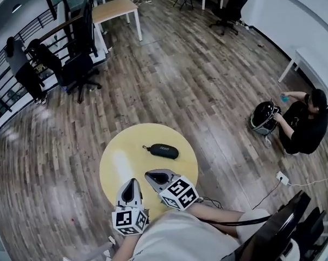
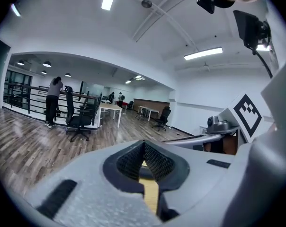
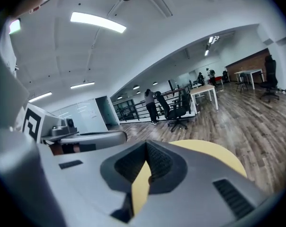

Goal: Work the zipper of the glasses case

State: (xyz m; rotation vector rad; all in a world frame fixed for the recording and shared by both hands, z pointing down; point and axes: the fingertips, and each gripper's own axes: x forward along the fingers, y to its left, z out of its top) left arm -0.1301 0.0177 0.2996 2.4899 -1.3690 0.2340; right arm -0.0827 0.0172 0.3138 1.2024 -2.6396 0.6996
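A black zippered glasses case (image 1: pixel 163 151) lies shut near the middle of the round yellow table (image 1: pixel 120 162), with a small pull tab at its left end. Both grippers hover over the table's near edge, short of the case and not touching it. My left gripper (image 1: pixel 131 182) points away from me with its jaws pressed together and nothing held. My right gripper (image 1: pixel 149 174) sits just to its right, angled left, also shut and empty. In the left gripper view (image 2: pixel 144 144) and the right gripper view (image 3: pixel 146 144), only yellow tabletop shows through the slit below the closed tips.
Wood floor surrounds the small table. A person (image 1: pixel 305 121) sits on the floor at right beside a black round basket (image 1: pixel 263 117). An office chair (image 1: pixel 80 69) and a wooden desk (image 1: pixel 114 8) stand at the far left, with people by a railing (image 1: pixel 23 64).
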